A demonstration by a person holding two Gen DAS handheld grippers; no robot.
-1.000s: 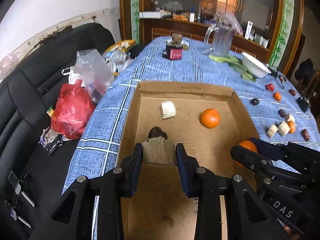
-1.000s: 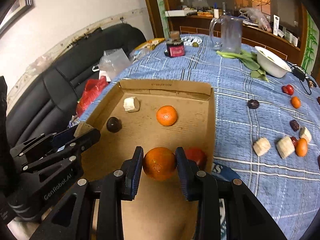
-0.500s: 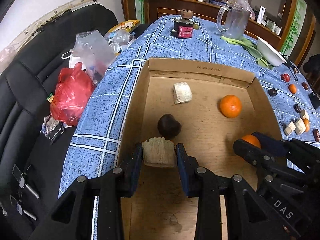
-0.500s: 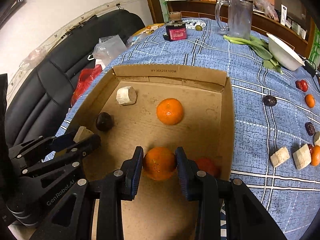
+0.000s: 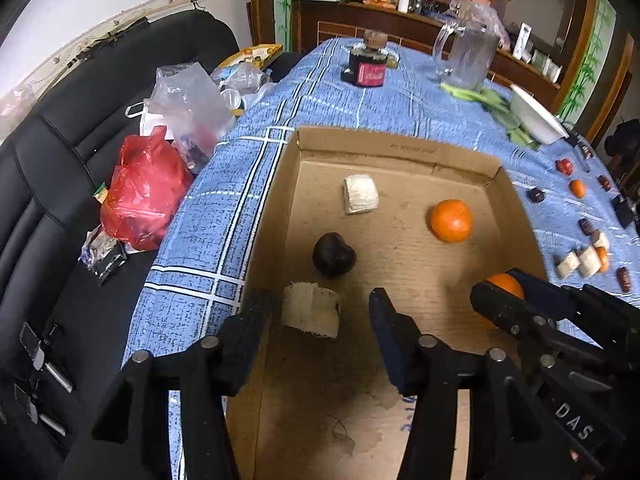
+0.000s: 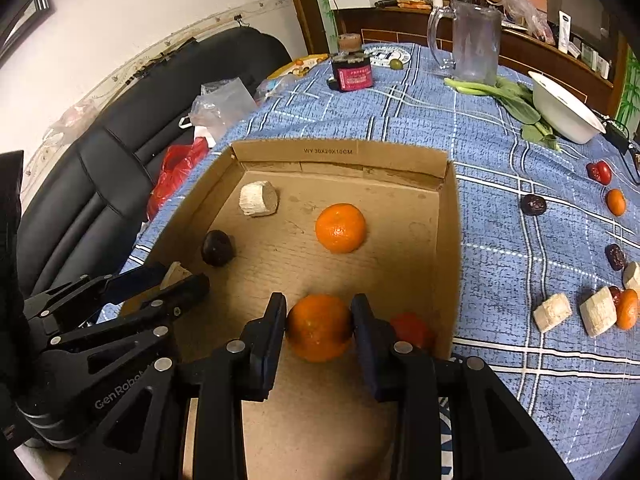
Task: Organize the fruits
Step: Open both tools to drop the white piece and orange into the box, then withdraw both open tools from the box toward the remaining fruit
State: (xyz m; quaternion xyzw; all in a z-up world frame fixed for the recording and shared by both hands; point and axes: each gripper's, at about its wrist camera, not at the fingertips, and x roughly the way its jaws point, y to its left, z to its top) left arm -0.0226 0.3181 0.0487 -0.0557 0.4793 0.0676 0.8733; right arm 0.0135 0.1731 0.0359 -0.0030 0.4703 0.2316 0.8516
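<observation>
A cardboard box (image 5: 400,148) (image 6: 340,152) lies on the blue table. In it are a white chunk (image 5: 361,199), a dark fruit (image 5: 334,255), an orange (image 5: 451,220) (image 6: 341,227) and a red fruit (image 6: 412,330). My left gripper (image 5: 320,316) is open; a pale fibrous chunk (image 5: 311,310) lies between its fingers, against the left one, by the box's left wall. My right gripper (image 6: 319,322) is shut on an orange (image 6: 319,327) just above the box floor, near the right wall.
Loose fruits and white chunks (image 6: 576,312) lie on the cloth right of the box. A white bowl (image 6: 564,106), glass jug (image 6: 476,42) and red jar (image 6: 352,70) stand farther back. A black sofa with bags (image 5: 144,196) is on the left.
My left gripper has opened and released the pale chunk into the box. My right gripper still holds the orange, lower inside the box.
</observation>
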